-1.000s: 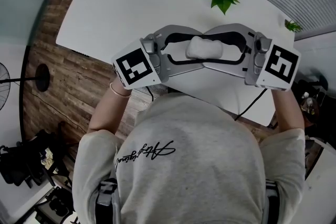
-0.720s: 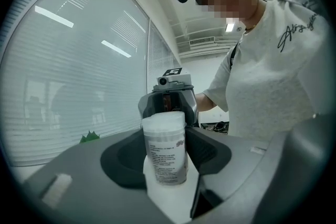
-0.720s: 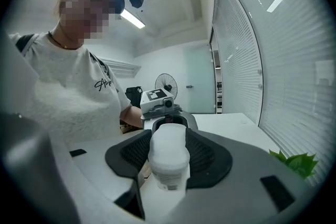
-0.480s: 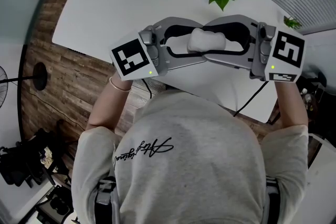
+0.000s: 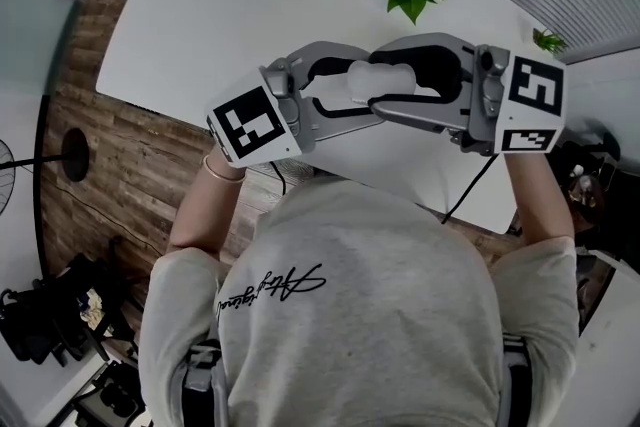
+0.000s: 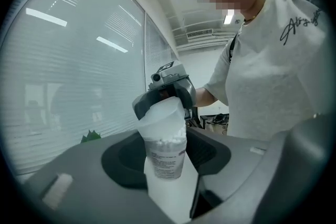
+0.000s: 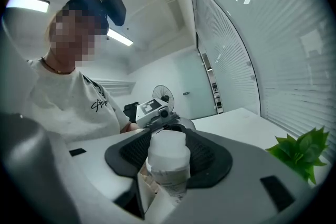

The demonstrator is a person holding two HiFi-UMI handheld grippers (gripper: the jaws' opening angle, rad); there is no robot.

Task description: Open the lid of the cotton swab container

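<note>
Currently the container [image 6: 164,157] is held in the air over the table [image 5: 220,5]. It is clamped at one end by the left gripper [image 5: 352,87] and at the other by the right gripper [image 5: 402,83]. One end should be kept steady while the other is twisted and drawn off along the container's length, without tilting, so that no swabs are spilled. Since a second ago the right gripper has been rolled, so a second marker face is now shown. The left jaws have been closed slightly further on the container.
</note>
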